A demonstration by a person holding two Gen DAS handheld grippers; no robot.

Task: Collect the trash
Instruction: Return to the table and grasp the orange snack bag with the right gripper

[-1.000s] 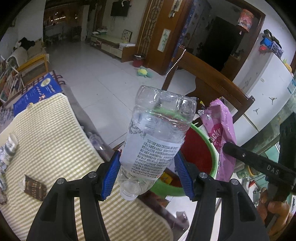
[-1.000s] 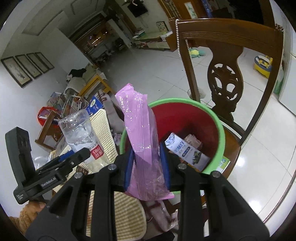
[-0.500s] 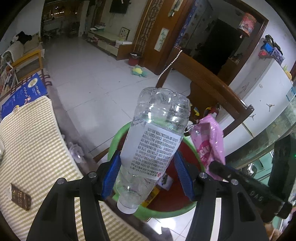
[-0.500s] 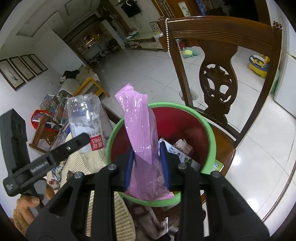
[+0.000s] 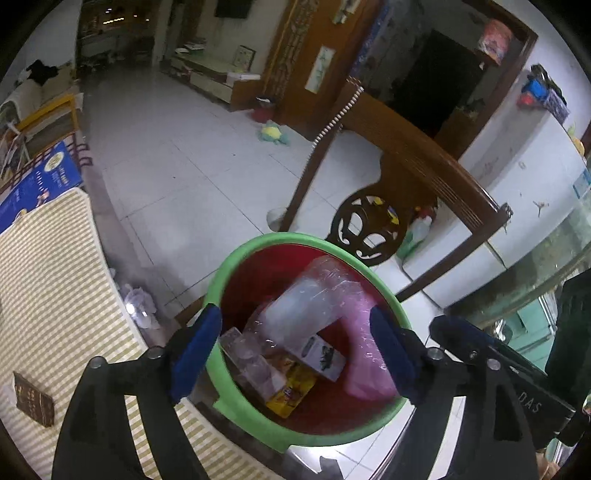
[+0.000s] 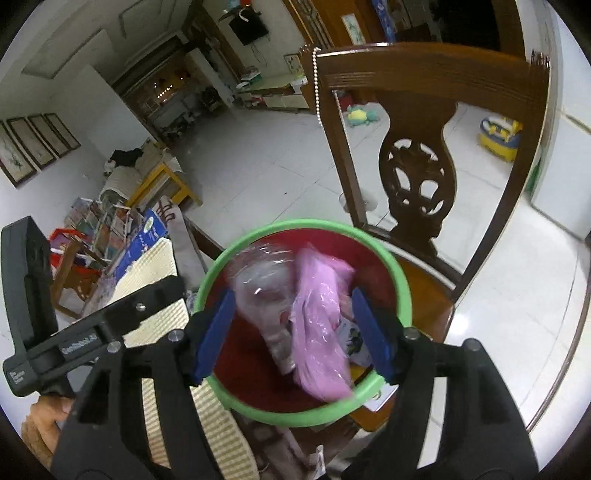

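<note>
Tiled floor behind; bin [image 5: 236, 258] holds bottle [image 5: 314, 299], pink bag [image 6: 317, 317]; "DAS" on right tongs [image 5: 532, 404].

This is a lived-in home, an open living and dining room. A carved wooden dining chair [image 6: 417, 173] stands near, on a white tiled floor [image 5: 177, 173]. Far off are a wall-mounted television [image 6: 248, 27] and a low cabinet [image 5: 218, 79]; framed pictures [image 6: 35, 142] hang left, and a soft toy [image 5: 272, 133] lies on the floor.
</note>
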